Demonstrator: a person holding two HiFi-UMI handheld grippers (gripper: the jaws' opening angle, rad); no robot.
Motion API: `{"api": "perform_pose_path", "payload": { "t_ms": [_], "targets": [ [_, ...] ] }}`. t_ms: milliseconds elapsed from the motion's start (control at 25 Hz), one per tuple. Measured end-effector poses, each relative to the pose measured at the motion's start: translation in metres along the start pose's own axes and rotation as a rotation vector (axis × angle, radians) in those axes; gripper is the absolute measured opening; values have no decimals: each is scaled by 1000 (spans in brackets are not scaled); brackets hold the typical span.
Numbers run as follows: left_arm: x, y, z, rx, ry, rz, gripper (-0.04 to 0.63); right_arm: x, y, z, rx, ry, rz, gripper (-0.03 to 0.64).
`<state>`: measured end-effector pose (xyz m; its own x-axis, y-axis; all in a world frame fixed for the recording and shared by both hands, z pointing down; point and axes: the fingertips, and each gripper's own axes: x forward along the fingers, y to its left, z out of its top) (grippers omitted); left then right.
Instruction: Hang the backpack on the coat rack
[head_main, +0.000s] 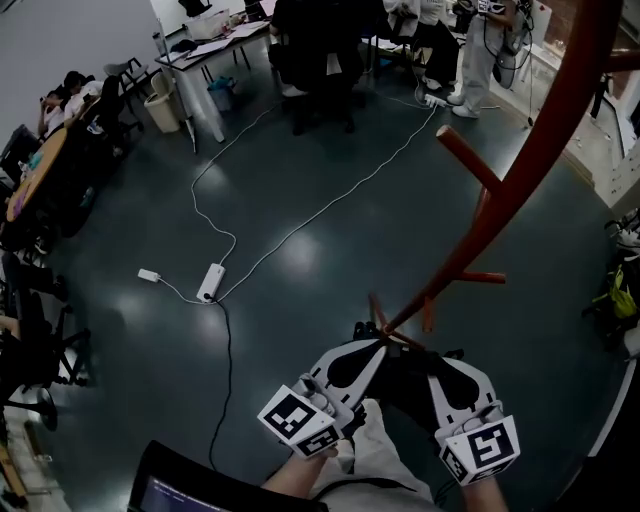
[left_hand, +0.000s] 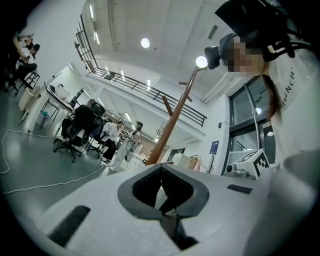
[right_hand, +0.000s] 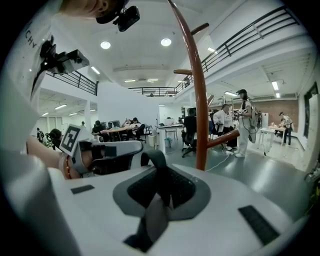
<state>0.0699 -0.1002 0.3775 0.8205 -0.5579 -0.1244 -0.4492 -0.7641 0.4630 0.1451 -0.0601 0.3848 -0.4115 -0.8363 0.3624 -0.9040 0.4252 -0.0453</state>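
The left gripper (head_main: 372, 350) and right gripper (head_main: 432, 368) sit low, side by side. Left pinches a black strap (left_hand: 170, 220), right a loop (right_hand: 154, 160). The backpack (head_main: 403, 388) hangs between them. The rack (head_main: 530, 160) stands just ahead.

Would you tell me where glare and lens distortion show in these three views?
Head view: lights glare off the glossy floor. Left gripper view: black vignetted corners, a ceiling lamp blown out white. Right gripper view: fisheye bows the rack.
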Motion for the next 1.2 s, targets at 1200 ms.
{"api": "perform_pose_path", "payload": {
  "t_ms": [1200],
  "targets": [
    [54, 89, -39, -114, 4, 88, 9, 95, -83, -56, 60, 176, -32, 48]
  ]
}}
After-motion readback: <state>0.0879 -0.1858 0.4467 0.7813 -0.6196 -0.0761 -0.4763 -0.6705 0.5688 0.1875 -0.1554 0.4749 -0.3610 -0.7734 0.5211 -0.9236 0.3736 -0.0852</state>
